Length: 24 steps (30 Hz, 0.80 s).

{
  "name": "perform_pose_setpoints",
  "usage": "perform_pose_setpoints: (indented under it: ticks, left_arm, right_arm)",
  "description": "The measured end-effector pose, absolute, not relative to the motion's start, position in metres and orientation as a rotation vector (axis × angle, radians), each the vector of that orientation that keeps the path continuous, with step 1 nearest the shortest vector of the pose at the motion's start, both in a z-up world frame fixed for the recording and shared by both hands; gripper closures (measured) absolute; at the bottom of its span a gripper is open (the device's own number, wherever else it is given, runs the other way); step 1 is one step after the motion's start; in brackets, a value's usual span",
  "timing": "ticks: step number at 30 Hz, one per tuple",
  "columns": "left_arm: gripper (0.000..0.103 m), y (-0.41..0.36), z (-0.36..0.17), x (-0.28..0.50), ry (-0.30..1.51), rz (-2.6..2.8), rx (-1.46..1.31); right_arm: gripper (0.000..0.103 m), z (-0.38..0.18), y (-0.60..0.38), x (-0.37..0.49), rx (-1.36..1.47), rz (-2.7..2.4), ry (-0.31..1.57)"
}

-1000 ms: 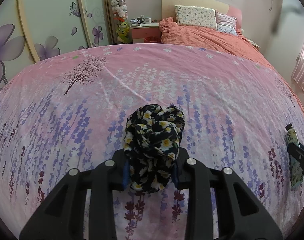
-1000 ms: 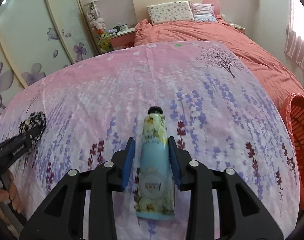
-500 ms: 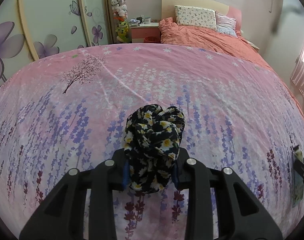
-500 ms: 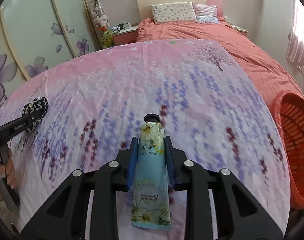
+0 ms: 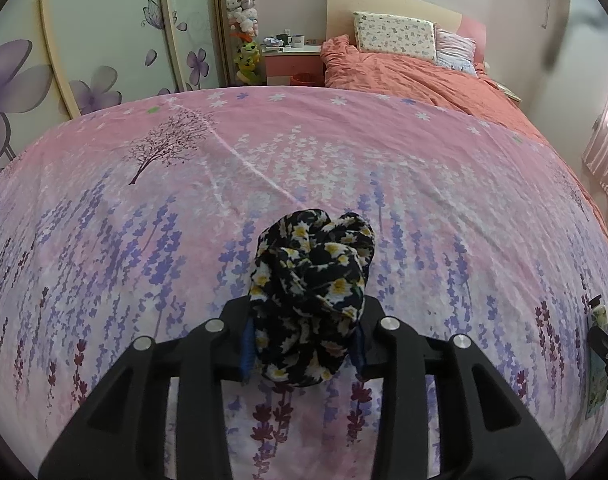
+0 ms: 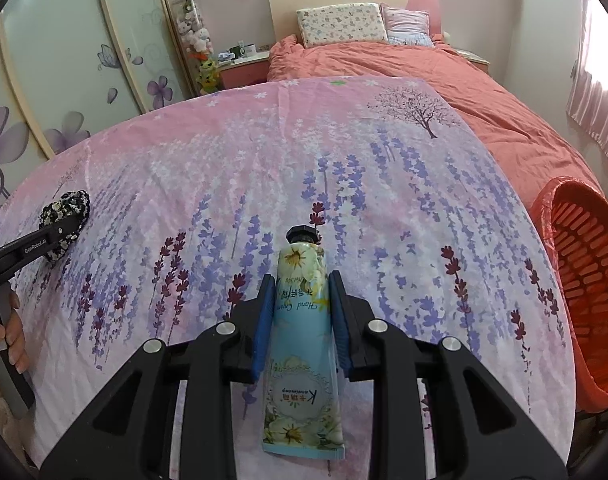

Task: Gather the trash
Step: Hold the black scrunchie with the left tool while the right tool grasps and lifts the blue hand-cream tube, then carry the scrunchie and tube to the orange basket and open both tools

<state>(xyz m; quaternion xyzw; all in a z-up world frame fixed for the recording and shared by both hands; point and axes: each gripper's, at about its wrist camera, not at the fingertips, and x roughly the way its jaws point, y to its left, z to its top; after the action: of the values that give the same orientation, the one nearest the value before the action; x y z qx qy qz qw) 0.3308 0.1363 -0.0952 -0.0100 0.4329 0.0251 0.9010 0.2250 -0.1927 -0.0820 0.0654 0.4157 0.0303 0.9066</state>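
Now left gripper [image 5: 304, 336], jaws just widening, seemingly clamped on floral scrunchie [image 5: 311, 296]; right gripper [image 6: 300, 312] squeezing hand-cream tube [image 6: 302, 344].

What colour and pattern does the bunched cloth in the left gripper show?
Black bunched cloth with white, yellow-centred daisies, clearest in the left wrist view.

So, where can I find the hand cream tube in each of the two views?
Left wrist view: the hand cream tube is at the far right edge, partly hidden by the right gripper.
Right wrist view: bottom centre, between that gripper's fingers, cap pointing away.
Shared landmark: the floral pillow on the bed.
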Motion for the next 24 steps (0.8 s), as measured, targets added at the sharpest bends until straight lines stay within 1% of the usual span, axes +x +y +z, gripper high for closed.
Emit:
perform_pose_setpoints:
  ticks: [1,2,3,6,15,24]
  left_arm:
    - [0.067,0.137,-0.095,0.331,0.895,0.047,-0.023]
    - [0.07,0.138,-0.095,0.331,0.894,0.037,-0.03]
    - [0.078,0.138,-0.094,0.332,0.891,0.022,-0.035]
    - [0.084,0.133,-0.092,0.329,0.877,0.012,-0.018]
    - [0.085,0.106,-0.066,0.303,0.81,-0.02,0.005]
    - [0.085,0.039,-0.022,0.268,0.742,-0.168,0.016]
  right_arm:
    - [0.075,-0.082,-0.194,0.225,0.143,0.068,0.857]
    - [0.075,-0.082,-0.195,0.225,0.156,0.074,0.855]
    - [0.076,-0.082,-0.197,0.224,0.174,0.084,0.851]
    - [0.076,-0.083,-0.208,0.219,0.216,0.109,0.842]
    - [0.076,-0.066,-0.23,0.192,0.251,0.113,0.772]
    - [0.076,-0.023,-0.276,0.152,0.27,0.051,0.641]
